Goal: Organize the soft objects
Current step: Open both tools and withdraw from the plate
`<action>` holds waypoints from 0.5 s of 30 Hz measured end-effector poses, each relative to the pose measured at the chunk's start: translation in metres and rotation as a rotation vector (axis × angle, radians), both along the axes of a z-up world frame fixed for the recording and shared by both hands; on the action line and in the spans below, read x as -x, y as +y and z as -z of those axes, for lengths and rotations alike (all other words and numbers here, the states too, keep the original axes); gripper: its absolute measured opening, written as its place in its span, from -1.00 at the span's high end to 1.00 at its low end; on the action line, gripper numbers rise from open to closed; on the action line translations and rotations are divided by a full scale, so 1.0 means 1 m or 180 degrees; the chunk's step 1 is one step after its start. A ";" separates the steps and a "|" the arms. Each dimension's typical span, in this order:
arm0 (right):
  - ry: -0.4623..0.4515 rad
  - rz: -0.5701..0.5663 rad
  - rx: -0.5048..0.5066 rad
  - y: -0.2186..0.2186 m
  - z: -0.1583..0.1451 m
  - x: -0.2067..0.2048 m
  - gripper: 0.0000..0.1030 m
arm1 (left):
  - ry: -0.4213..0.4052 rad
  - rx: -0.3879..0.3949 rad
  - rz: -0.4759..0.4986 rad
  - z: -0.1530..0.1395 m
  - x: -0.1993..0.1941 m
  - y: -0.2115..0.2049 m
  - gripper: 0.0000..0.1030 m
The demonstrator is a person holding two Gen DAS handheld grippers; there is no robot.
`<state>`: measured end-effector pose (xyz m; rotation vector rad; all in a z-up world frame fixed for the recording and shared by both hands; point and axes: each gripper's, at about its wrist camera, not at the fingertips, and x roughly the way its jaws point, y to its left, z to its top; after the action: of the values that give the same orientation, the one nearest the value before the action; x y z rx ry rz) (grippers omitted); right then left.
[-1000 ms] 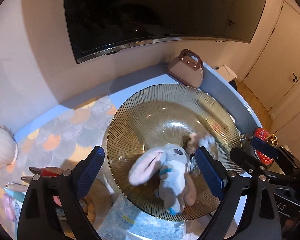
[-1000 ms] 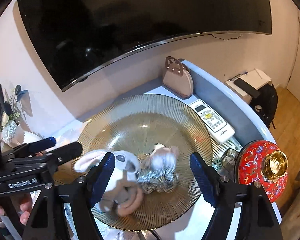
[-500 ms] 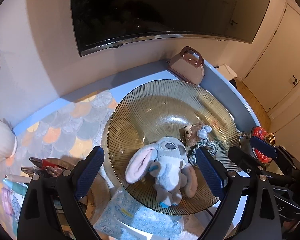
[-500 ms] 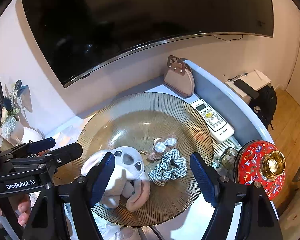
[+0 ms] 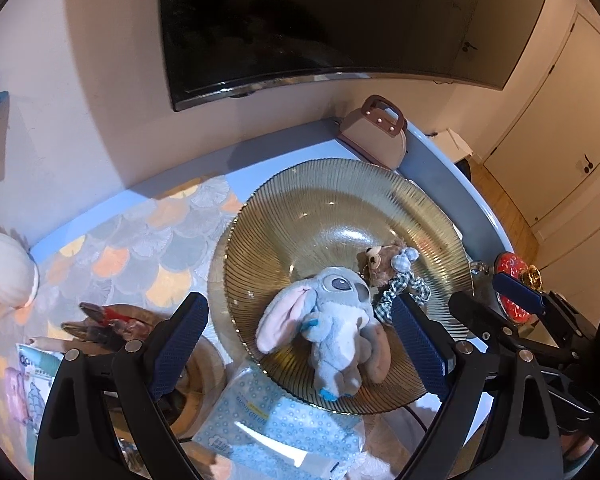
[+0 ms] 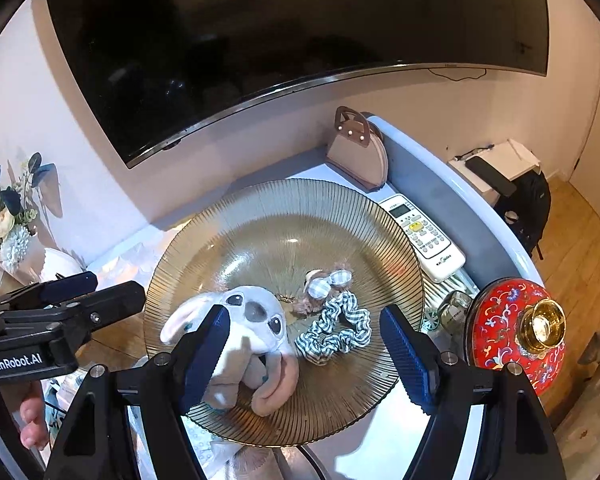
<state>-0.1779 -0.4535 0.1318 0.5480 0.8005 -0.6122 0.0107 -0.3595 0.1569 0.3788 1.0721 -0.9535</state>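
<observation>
A grey plush toy with pink ears (image 5: 332, 320) (image 6: 248, 340) lies in a ribbed amber glass bowl (image 5: 340, 196) (image 6: 292, 208). Beside it lie a small brown bear keychain (image 5: 384, 264) (image 6: 324, 284) and a checked scrunchie (image 5: 396, 292) (image 6: 336, 328). My left gripper (image 5: 300, 344) is open and empty, above the bowl's near edge. My right gripper (image 6: 304, 356) is open and empty, above the plush and scrunchie. The right gripper shows in the left wrist view (image 5: 516, 300), the left in the right wrist view (image 6: 64, 292).
A small pink handbag (image 5: 376, 136) (image 6: 356, 156) stands behind the bowl. A white remote (image 6: 424, 236) and a red lidded jar (image 6: 512, 328) lie right of it. A tissue pack (image 5: 276, 424) and pliers (image 5: 104, 324) lie near left. A TV hangs above.
The plush, keychain and scrunchie have settled in the bowl. Both grippers have pulled back and risen a little, staying open.
</observation>
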 end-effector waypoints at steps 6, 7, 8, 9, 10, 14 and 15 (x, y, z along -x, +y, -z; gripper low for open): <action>0.0012 -0.0057 0.0064 0.005 -0.005 -0.005 -0.47 | 0.0026 0.0016 -0.0079 -0.004 -0.005 0.008 -0.80; 0.0017 -0.0064 0.0069 0.005 -0.005 -0.005 -0.47 | 0.0032 0.0016 -0.0081 -0.004 -0.005 0.008 -0.80; 0.0023 -0.0074 0.0074 0.006 -0.006 -0.006 -0.47 | 0.0038 0.0013 -0.0083 -0.004 -0.005 0.009 -0.80; 0.0025 -0.0080 0.0077 0.007 -0.006 -0.005 -0.47 | 0.0039 0.0012 -0.0081 -0.004 -0.005 0.009 -0.80; 0.0029 -0.0084 0.0078 0.008 -0.006 -0.005 -0.47 | 0.0042 0.0014 -0.0074 -0.005 -0.005 0.009 -0.80; 0.0042 -0.0096 0.0084 0.010 -0.006 -0.006 -0.47 | 0.0103 0.0047 -0.0016 -0.006 -0.003 0.009 -0.81; 0.0042 -0.0095 0.0085 0.010 -0.006 -0.005 -0.47 | 0.0093 0.0050 -0.0004 -0.006 -0.001 0.009 -0.81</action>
<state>-0.1724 -0.4434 0.1379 0.5073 0.8107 -0.5987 0.0122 -0.3505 0.1631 0.3522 1.0906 -0.9684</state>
